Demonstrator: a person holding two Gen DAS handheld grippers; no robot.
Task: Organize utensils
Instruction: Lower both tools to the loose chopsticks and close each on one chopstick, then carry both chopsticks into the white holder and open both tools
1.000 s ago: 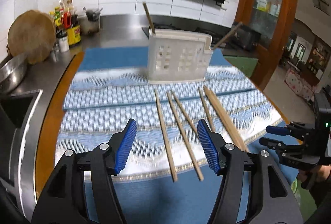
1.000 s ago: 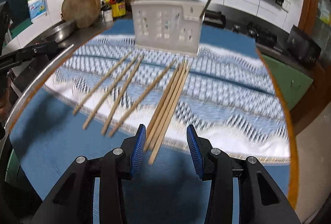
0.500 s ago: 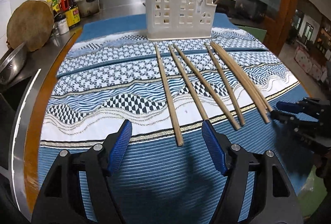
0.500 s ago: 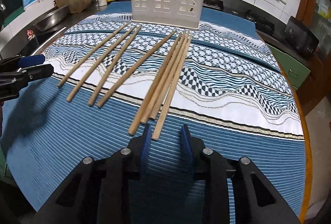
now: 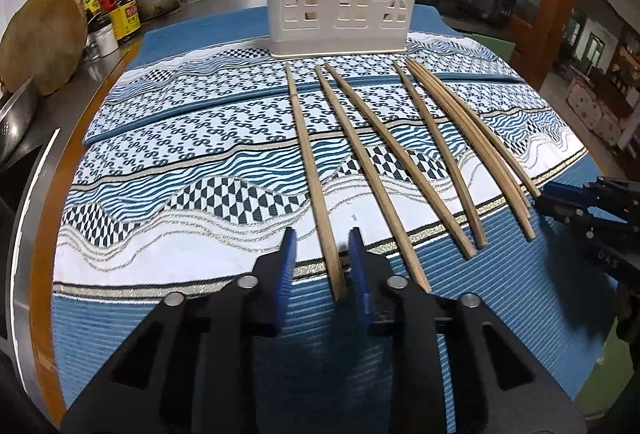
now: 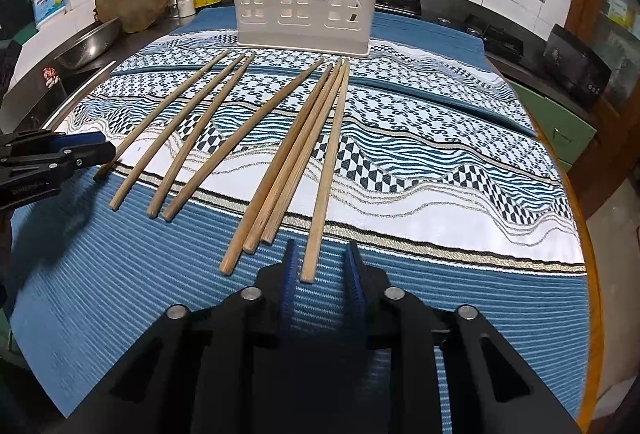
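1. At the near edge of the patterned cloth on the counter, I have brought both tongs down low over the last second; the chopsticks now fill the views instead of lying well ahead.
2. My left tongs have narrowed from a wide spread to a small gap, and they now straddle the near end of the leftmost chopstick. The pads do not seem to touch the wood yet, so I call them open.
3. My right tongs opened a little from half a second ago and are parted, with the end of the rightmost chopstick just at 12 o'clock of the gap, beside the left pad.
4. I judge this to mean two pickups are being set up at once, one stick per side.
5. From either tongs the white utensil holder stands at 12 o'clock, well apart, past the far tips of the row; two sticks already lean inside it.
6. Six more chopsticks lie between my two targets.
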